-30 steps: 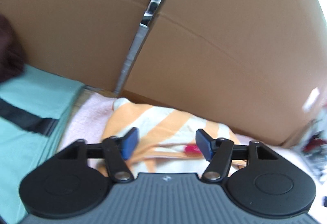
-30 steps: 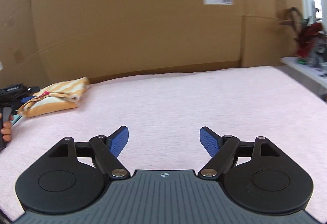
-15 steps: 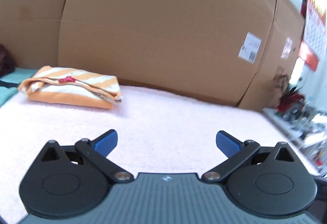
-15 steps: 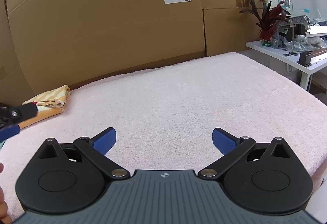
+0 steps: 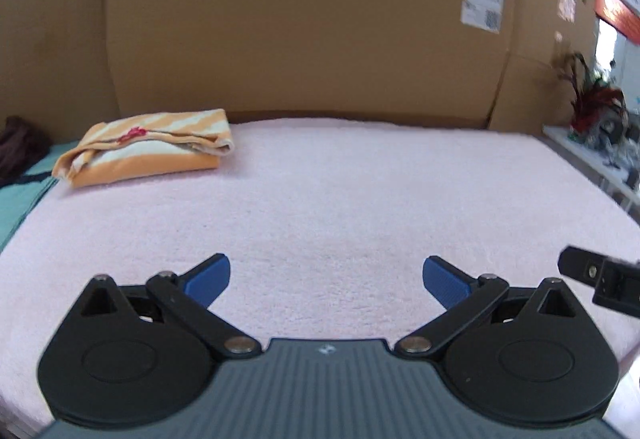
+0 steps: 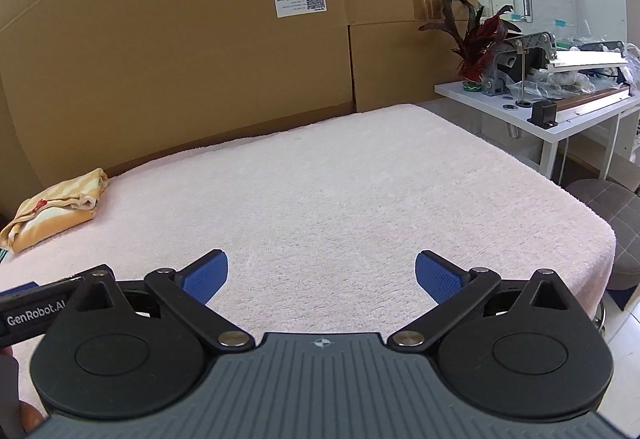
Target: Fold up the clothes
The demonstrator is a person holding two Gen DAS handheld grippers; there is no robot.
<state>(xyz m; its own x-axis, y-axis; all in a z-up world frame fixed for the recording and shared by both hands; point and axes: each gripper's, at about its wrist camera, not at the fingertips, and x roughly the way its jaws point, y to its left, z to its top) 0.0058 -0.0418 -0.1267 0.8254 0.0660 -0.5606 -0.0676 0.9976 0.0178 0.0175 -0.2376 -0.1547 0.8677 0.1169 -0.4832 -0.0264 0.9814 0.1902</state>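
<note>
While both grippers hover over bare pink terry cloth, the folded orange-and-white striped garment lies at the far left corner against the cardboard boxes, long axis running left to right. The left gripper is probably nearer than the right gripper. Both stand spread wide, holding nothing.

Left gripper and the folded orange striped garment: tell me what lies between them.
Only bare pink towel surface lies between the left gripper, jaws wide open and empty, and the folded garment at the far left. The left wrist view shows this.
</note>
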